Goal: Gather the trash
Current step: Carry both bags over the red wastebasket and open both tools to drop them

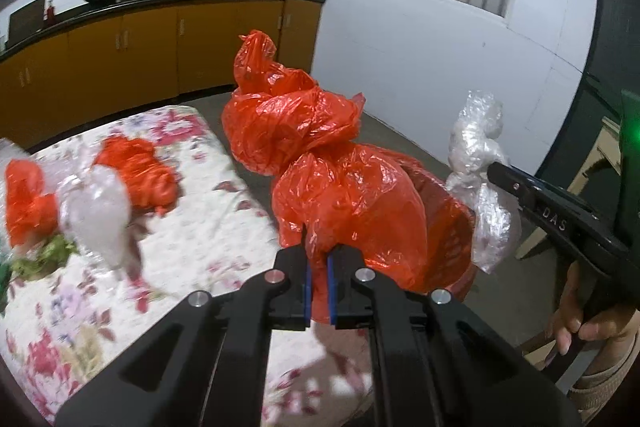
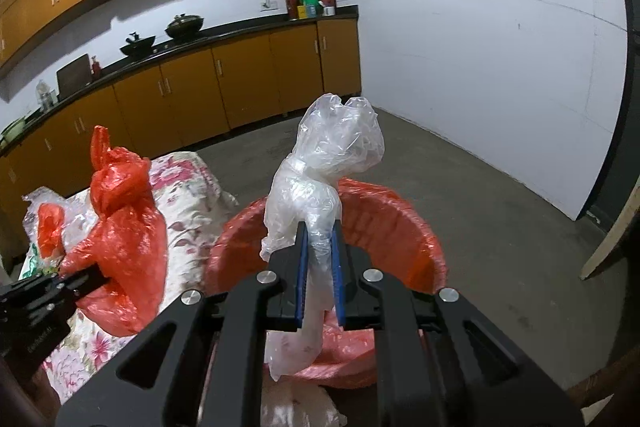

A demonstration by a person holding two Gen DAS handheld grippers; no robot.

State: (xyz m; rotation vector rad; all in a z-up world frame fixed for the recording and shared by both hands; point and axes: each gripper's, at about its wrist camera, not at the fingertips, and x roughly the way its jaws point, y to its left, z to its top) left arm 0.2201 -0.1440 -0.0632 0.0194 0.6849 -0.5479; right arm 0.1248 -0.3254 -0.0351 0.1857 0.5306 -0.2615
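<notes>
Trash in both grips, bin close below. Left gripper (image 1: 319, 259) pinched nearly closed on a crumpled, knotted orange plastic bag (image 1: 320, 163), blue pads biting a fold low on the bag so the bulk stands up past the fingertips; held that way, likely, to keep the loose film from slipping during the carry. Right gripper (image 2: 320, 259) likewise almost closed, on a scrunched clear plastic bag (image 2: 324, 171), film drawn through the pads with a tail hanging beneath. Round red bin lined with orange plastic (image 2: 400, 227) directly under and beyond the clear bag; orange bag just to the left of that bin, over the edge of the floral-cloth table (image 1: 180, 251). More trash left of the bin on the cloth: a second orange bag (image 1: 138, 167), a clear bag (image 1: 100, 211), green scraps (image 1: 48, 255). Both grippers angled downward and forward, side by side, near each other but apart. Right gripper body seen from the left wrist camera, slanting in from the right, person's hand (image 1: 580, 311) wrapped round its handle with fingers on the trigger. Judged: carry phase, release over the bin next; clear bag better placed for a drop, orange bag needing a shift toward the bin. Blur on cloth, so detail there uncertain.
</notes>
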